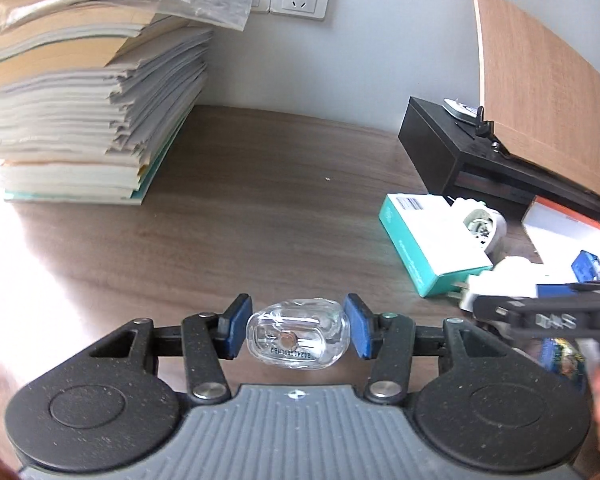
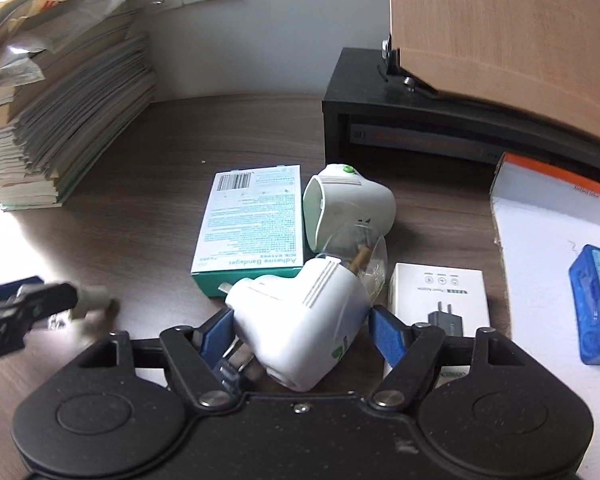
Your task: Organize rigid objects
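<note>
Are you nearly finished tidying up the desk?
Not nearly. Done, maybe: the blue plastic case lies in the white orange-edged box. In hand: the left tongs grip a clear glass bottle; the right tongs stand open around a white plug-in unit. Remaining: the teal bandage carton, a green-buttoned white unit and the white charger carton lie jumbled.

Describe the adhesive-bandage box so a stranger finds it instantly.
Start at the black desk riser by the wall. In front of it lies a flat teal-and-white cardboard box, beside the white plug-in devices. Only it shows a barcode and "Adhesive Bandages".
</note>
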Demonstrator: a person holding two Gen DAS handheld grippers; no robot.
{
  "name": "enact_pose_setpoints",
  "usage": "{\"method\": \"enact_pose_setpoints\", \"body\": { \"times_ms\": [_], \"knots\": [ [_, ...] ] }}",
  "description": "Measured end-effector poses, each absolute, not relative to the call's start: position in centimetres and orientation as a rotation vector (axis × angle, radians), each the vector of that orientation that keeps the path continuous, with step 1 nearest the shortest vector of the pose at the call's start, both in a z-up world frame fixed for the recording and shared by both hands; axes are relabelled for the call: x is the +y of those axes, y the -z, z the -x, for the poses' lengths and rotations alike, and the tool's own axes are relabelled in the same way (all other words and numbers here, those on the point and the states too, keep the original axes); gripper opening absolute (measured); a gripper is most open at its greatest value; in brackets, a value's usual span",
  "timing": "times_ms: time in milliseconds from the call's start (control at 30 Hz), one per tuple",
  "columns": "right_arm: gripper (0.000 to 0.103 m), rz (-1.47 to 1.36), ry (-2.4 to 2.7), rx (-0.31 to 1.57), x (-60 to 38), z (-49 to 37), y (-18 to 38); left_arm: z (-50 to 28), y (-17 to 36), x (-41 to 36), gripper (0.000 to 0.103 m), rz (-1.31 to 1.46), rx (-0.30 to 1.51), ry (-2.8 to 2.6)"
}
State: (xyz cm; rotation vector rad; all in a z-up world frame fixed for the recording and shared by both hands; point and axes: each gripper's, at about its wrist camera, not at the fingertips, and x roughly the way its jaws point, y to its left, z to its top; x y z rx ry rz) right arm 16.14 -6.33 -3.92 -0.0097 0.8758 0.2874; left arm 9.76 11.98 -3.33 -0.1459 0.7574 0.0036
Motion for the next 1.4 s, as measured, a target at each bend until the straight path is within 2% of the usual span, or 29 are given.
{"method": "enact_pose_setpoints", "body": {
  "times_ms": [67, 200, 300, 533, 900, 1400],
  "knots": [
    [0.097, 0.006, -0.295, 0.903, -6.2, -17.0, 4.6, -9.1, 3.2, 11.8, 0.051, 0.168, 0.754, -0.006],
    [0.102, 0.041, -0.293, 0.871, -5.6, -17.5, 5.1, -7.8, 2.7, 11.3, 0.052, 0.194, 0.745, -0.006],
    [0.093, -0.038, -0.325, 0.851, -6.5, -17.2, 5.2, -7.1, 2.4, 10.8, 0.052, 0.193, 0.740, -0.013],
    [0.093, -0.050, -0.363, 0.785, -8.3, -14.2, 4.0, -5.9, 1.6, 10.0, 0.052, 0.203, 0.719, -0.021],
    [0.093, -0.062, -0.377, 0.658, -12.8, -9.3, -2.0, -4.4, -1.8, 6.1, 0.052, 0.205, 0.661, 0.001],
    [0.093, -0.128, -0.192, 0.618, -26.9, -2.7, -4.5, -3.0, -3.9, -6.6, 0.052, 0.144, 0.644, 0.159]
  ]
}}
